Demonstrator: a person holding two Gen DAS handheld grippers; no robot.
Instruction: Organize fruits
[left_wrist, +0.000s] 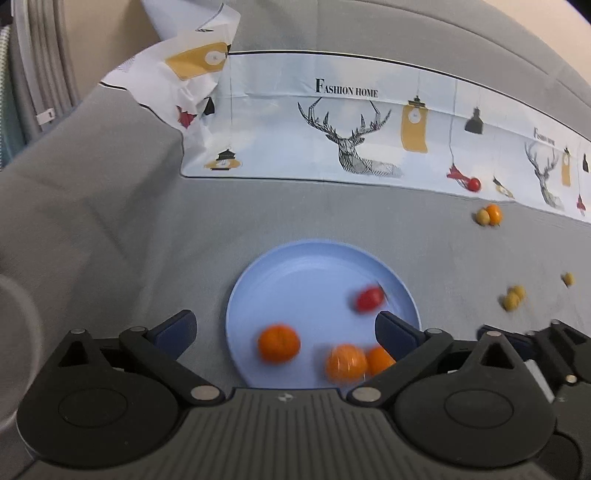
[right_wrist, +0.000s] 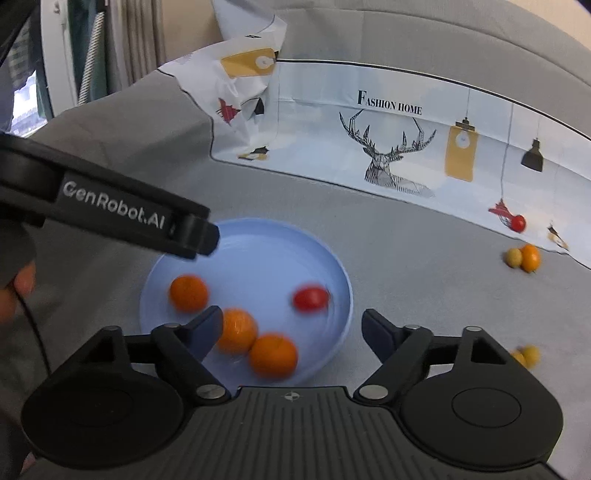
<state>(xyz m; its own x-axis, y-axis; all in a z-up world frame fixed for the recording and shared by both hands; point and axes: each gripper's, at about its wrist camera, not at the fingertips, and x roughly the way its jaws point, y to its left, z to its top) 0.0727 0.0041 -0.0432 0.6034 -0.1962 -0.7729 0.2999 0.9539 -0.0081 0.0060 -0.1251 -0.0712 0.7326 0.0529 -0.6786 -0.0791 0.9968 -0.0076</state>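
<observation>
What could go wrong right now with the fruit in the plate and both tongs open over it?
The red tomato is blurred near the blue plate's far rim, so it may be rolling and could escape. The right tongs hang low beside two oranges; a careless move might knock them. The left tongs crowd the same plate, so the two could collide.
</observation>
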